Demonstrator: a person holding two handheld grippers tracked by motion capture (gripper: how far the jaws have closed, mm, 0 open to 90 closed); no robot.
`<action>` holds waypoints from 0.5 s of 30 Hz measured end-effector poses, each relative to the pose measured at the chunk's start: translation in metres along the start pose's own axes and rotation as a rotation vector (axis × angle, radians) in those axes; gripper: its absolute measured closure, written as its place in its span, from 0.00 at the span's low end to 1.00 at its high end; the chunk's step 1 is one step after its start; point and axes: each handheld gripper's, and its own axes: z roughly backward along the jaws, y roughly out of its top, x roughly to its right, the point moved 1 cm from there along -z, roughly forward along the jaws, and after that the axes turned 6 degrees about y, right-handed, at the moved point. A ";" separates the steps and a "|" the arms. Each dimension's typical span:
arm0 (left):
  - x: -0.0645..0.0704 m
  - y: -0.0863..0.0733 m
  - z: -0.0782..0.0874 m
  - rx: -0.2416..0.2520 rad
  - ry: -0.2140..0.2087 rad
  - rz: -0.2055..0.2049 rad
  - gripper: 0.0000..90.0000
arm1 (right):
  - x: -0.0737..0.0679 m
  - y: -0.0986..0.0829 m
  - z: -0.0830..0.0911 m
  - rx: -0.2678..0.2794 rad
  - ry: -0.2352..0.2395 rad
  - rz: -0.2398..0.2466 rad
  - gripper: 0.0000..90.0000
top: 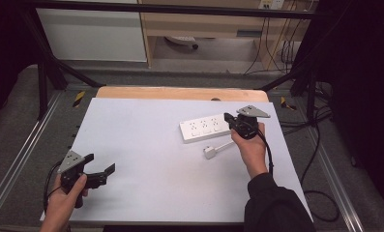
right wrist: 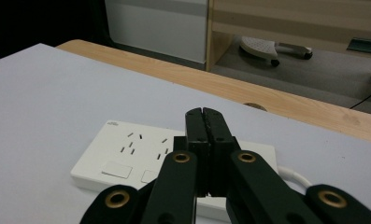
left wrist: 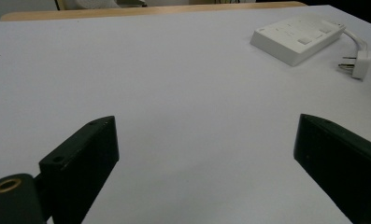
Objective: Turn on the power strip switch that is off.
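The right gripper (top: 234, 122), jaws pressed together on nothing, hovers over the power strip (top: 205, 129) near the table's (top: 131, 145) far right edge — best press a switch squarely, gently — while the left gripper (top: 101, 173) waits wide open at the near left corner.

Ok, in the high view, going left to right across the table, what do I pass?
Left hand-held gripper → power strip → plug → right hand-held gripper, which sits over the strip's right end.
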 end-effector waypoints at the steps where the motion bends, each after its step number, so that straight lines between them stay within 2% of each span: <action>1: 0.000 0.000 0.000 0.000 0.000 0.000 0.08 | 0.000 0.000 -0.001 0.000 -0.001 0.000 1.00; 15: 0.000 0.000 0.000 -0.002 -0.001 -0.004 0.08 | -0.005 0.001 -0.017 -0.035 0.009 0.008 1.00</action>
